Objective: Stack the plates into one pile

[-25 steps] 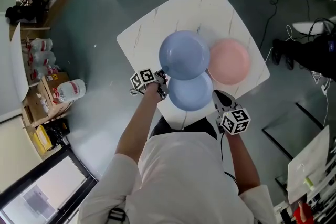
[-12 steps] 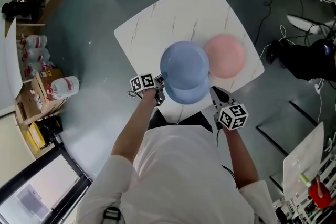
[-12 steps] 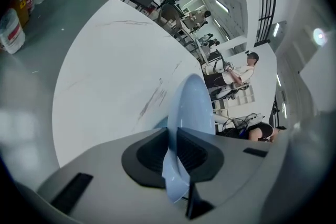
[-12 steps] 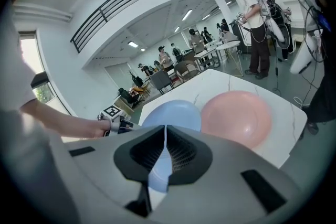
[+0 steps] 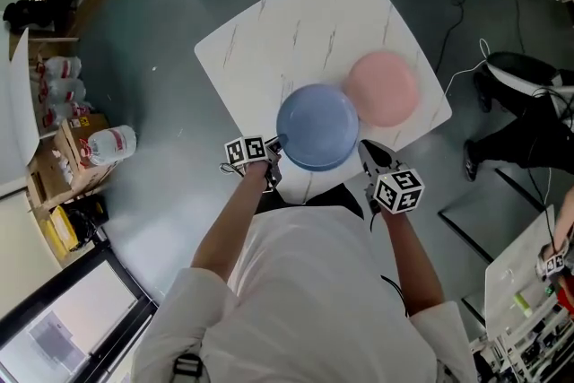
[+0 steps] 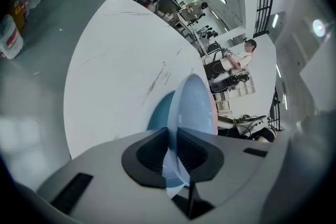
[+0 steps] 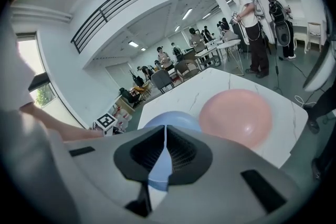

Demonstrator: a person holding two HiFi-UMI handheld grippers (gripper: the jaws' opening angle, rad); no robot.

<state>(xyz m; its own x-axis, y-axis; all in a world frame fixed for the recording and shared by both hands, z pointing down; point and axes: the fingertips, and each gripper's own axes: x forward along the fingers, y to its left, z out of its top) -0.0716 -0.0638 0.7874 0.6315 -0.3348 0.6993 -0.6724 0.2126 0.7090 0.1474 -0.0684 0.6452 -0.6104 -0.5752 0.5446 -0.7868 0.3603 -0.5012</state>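
2 blue plates [image 5: 317, 126], 1 pink plate [image 5: 383, 88]

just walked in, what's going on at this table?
A person is stacking plates with hand-held tongs. The left tongs grip a blue plate by its rim, directly over a second blue plate on the white table. Whether it has landed isn't clear. The right tongs are shut and empty near the plates' edge. A pink plate sits beside them on the table, not yet stacked.
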